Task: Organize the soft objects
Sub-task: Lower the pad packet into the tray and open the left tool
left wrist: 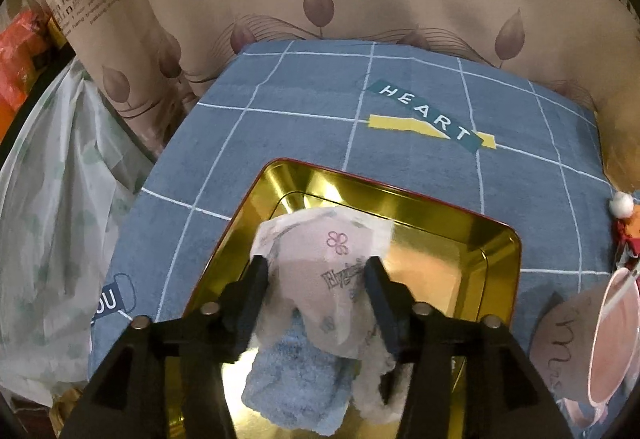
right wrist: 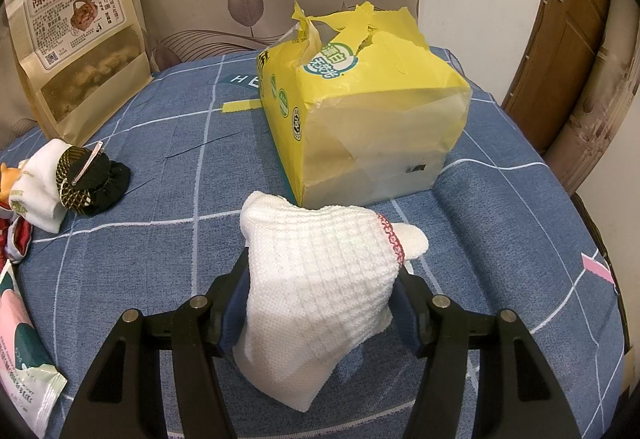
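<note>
In the left wrist view my left gripper (left wrist: 316,271) is shut on a pink and white printed soft packet (left wrist: 324,279) and holds it over a gold metal tray (left wrist: 460,235). A light blue fluffy cloth (left wrist: 296,387) and a white fluffy item (left wrist: 380,383) lie in the tray below the packet. In the right wrist view my right gripper (right wrist: 320,279) is shut on a white knitted cloth (right wrist: 320,279) with a red stitched trim, held above the blue grid-patterned cover (right wrist: 500,223).
A torn yellow tissue pack (right wrist: 360,107) stands just beyond the white cloth. A brown snack bag (right wrist: 80,39) leans at the back left. A black and white soft item (right wrist: 76,179) lies at the left. A pink packet (right wrist: 20,351) lies at the lower left. A pink cup (left wrist: 612,335) sits right of the tray.
</note>
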`<action>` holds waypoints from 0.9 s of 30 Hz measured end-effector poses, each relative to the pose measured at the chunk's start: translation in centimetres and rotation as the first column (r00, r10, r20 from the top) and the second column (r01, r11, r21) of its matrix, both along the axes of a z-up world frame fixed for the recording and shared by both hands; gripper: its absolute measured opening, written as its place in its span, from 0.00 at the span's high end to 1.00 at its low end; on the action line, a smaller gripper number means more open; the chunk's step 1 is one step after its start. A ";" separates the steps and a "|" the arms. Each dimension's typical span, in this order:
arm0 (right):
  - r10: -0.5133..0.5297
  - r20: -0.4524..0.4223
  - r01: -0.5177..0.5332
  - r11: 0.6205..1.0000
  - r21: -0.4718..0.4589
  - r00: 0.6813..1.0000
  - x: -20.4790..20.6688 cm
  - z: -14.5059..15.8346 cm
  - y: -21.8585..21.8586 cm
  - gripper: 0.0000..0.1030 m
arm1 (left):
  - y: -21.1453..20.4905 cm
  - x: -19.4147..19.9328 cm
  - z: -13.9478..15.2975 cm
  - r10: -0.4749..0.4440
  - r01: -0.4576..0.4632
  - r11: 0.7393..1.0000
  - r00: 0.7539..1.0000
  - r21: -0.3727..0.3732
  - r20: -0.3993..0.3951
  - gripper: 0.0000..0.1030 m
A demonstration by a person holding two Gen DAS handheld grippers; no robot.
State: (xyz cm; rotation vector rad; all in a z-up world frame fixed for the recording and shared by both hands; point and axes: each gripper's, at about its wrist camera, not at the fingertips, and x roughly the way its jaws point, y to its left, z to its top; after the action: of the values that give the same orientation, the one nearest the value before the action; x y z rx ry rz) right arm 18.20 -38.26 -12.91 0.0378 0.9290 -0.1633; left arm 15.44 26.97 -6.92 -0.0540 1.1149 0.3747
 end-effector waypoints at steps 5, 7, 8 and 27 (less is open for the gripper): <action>0.000 0.000 0.000 1.000 -0.001 1.000 0.0 0.0 0.0 0.43 | 0.0 -1.0 1.5 0.007 -0.007 1.000 0.999 -0.009 0.039 0.45; 0.001 0.000 -0.001 1.000 0.000 1.000 0.0 0.0 0.0 0.43 | -0.3 -1.8 2.4 -0.004 0.003 1.000 0.998 0.002 0.057 0.45; 0.001 0.000 -0.001 1.000 0.000 1.000 0.0 0.0 0.0 0.43 | -0.6 -2.4 2.9 -0.012 0.011 1.000 0.998 0.012 0.068 0.45; 0.008 0.003 -0.008 1.000 -0.006 1.000 -0.4 1.2 0.0 0.57 | -5.3 -12.2 4.6 -0.024 -0.001 0.990 0.983 0.138 0.182 0.43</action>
State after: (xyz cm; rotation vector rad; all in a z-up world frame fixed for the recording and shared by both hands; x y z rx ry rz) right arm 17.77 -38.29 -11.70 0.0293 0.9255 -0.1584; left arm 3.24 21.71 -2.34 0.0392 0.9047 0.4268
